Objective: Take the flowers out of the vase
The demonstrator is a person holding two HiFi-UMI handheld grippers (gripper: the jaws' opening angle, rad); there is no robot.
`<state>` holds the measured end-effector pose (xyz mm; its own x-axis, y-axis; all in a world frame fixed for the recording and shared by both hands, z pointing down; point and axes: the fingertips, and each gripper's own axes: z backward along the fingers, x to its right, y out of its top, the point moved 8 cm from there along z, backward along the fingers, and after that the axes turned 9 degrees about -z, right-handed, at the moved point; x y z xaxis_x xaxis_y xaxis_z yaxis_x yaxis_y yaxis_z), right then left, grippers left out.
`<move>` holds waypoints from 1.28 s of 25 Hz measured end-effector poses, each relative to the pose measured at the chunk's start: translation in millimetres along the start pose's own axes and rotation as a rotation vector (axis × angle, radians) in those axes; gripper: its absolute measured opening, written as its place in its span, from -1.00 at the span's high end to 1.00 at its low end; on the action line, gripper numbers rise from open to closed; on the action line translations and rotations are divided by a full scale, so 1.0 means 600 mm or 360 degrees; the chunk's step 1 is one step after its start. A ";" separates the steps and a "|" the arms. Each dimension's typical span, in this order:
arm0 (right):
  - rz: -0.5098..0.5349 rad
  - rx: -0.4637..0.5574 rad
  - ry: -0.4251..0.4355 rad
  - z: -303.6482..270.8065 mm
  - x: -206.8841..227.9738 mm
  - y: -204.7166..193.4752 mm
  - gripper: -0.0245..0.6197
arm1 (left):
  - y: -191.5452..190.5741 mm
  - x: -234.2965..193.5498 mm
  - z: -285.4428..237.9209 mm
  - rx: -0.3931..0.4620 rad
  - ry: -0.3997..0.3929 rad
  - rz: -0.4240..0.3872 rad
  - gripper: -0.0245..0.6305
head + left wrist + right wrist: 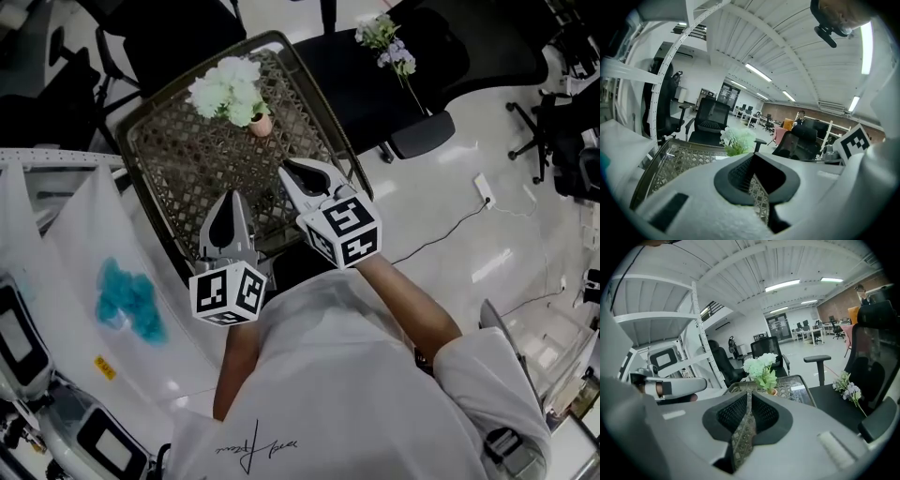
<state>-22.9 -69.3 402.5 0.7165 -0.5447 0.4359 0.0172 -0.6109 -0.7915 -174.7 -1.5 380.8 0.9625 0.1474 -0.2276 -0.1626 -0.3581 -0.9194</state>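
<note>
A bunch of white and pale green flowers (228, 87) stands in a small pink vase (262, 125) at the far end of a lattice-topped table (178, 159). The same bunch shows ahead in the left gripper view (737, 139) and the right gripper view (761, 364). Both grippers hover over the table's near end, well short of the vase. My left gripper (231, 197) (752, 157) has its tips together and holds nothing. To its right, my right gripper (284, 171) (749, 393) has a narrow slit between its jaws, which is empty. Purple and white flowers (387, 42) (848, 387) lie on a black chair seat.
The black office chair (375, 94) stands right against the table's right rim. White shelving and clear bags (84, 244) with a turquoise lump (131, 300) crowd the left. A cable and plug strip (484, 190) lie on the white floor to the right.
</note>
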 end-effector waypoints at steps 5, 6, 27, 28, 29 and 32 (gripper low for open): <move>-0.0009 -0.0027 0.0032 -0.017 0.018 -0.001 0.77 | -0.013 0.002 -0.015 -0.0054 0.0028 -0.0008 0.92; -0.0009 -0.0029 0.0039 -0.020 0.021 0.000 0.77 | -0.015 0.002 -0.017 -0.0064 0.0034 -0.0007 0.92; -0.0027 -0.0079 0.0089 -0.077 0.073 -0.015 0.68 | -0.051 0.009 -0.060 -0.0192 0.0088 0.0021 0.92; -0.0025 -0.0080 0.0088 -0.081 0.075 -0.014 0.67 | -0.052 0.009 -0.062 -0.0194 0.0089 0.0022 0.92; -0.0022 -0.0079 0.0088 -0.085 0.077 -0.013 0.65 | -0.052 0.008 -0.064 -0.0195 0.0090 0.0023 0.92; -0.0010 -0.0080 0.0089 -0.100 0.080 -0.012 0.62 | -0.054 0.001 -0.066 -0.0200 0.0098 0.0021 0.92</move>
<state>-30.2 -125.6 454.6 0.6763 -0.5710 0.4654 -0.0145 -0.6420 -0.7666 -160.1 -26.2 422.9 0.9725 0.0864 -0.2161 -0.1509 -0.4729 -0.8681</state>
